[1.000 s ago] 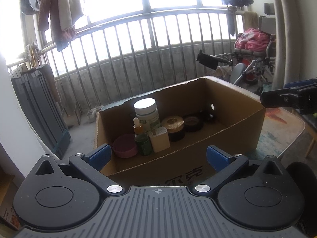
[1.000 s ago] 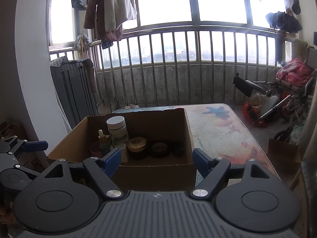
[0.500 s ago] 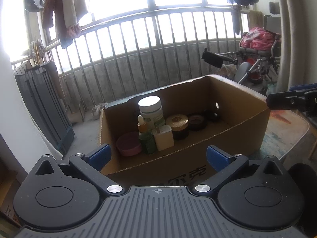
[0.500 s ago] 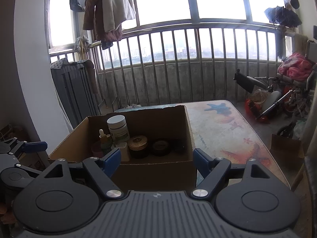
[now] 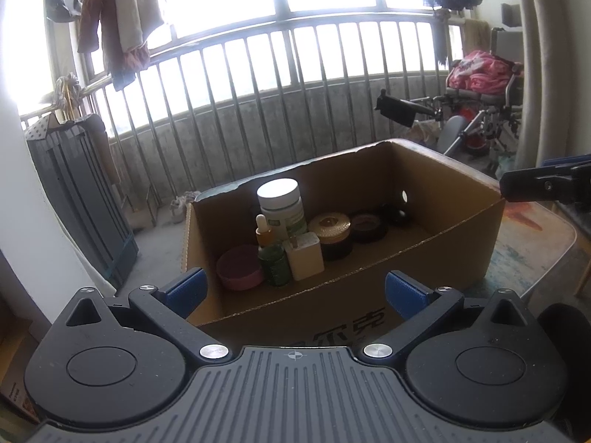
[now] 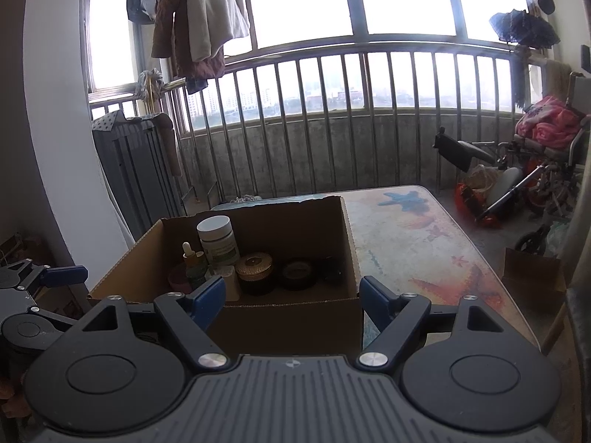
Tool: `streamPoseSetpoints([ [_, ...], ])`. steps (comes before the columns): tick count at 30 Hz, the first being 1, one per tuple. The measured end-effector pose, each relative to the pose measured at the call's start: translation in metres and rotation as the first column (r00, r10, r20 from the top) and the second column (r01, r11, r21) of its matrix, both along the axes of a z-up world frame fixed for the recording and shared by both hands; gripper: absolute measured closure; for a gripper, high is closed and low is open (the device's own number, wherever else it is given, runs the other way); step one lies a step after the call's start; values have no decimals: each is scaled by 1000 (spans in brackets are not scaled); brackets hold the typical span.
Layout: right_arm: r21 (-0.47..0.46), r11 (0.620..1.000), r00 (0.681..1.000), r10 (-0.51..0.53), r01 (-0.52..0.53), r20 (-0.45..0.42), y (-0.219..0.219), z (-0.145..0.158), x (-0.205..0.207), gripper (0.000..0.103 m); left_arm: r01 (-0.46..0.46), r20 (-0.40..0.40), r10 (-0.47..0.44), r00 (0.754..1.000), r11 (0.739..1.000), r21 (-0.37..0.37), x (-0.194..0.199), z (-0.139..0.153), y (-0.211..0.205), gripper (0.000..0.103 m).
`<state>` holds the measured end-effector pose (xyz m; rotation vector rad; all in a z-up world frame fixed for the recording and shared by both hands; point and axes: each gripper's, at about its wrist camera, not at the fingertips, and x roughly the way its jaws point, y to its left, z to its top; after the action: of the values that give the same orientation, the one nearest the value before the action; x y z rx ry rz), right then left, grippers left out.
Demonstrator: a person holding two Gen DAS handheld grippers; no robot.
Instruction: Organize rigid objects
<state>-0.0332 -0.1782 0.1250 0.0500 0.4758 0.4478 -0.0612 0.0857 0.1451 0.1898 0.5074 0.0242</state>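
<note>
An open cardboard box (image 5: 461, 243) (image 6: 147, 251) stands on the patterned table (image 6: 417, 243). Inside it stand a white-lidded jar (image 5: 280, 203) (image 6: 218, 240), a green dropper bottle (image 5: 271, 258) (image 6: 192, 264), a cream box (image 5: 304, 256), a pink dish (image 5: 238, 267), a gold-lidded jar (image 5: 330, 230) (image 6: 255, 269) and a dark round tin (image 5: 367, 227) (image 6: 298, 275). My left gripper (image 5: 293, 291) is open and empty in front of the box's near wall. My right gripper (image 6: 290, 301) is open and empty in front of the box too.
The table stretches right of the box. A railing (image 6: 332, 118) with windows runs behind. A wheelchair (image 6: 532, 170) with pink bedding stands at the right, a dark folded rack (image 6: 136, 177) at the left. Clothes (image 6: 199, 18) hang above.
Both grippers have risen and pulled back a little from the box. The view into the box has shifted slightly. Both grippers stay open and empty.
</note>
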Motion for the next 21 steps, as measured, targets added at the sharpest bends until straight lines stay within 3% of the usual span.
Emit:
streamPoseSetpoints([
  [21, -5, 1000, 1000, 7, -7, 4, 2, 2, -1, 19, -15, -3, 15, 1000, 1000, -7, 0, -2, 2, 0],
])
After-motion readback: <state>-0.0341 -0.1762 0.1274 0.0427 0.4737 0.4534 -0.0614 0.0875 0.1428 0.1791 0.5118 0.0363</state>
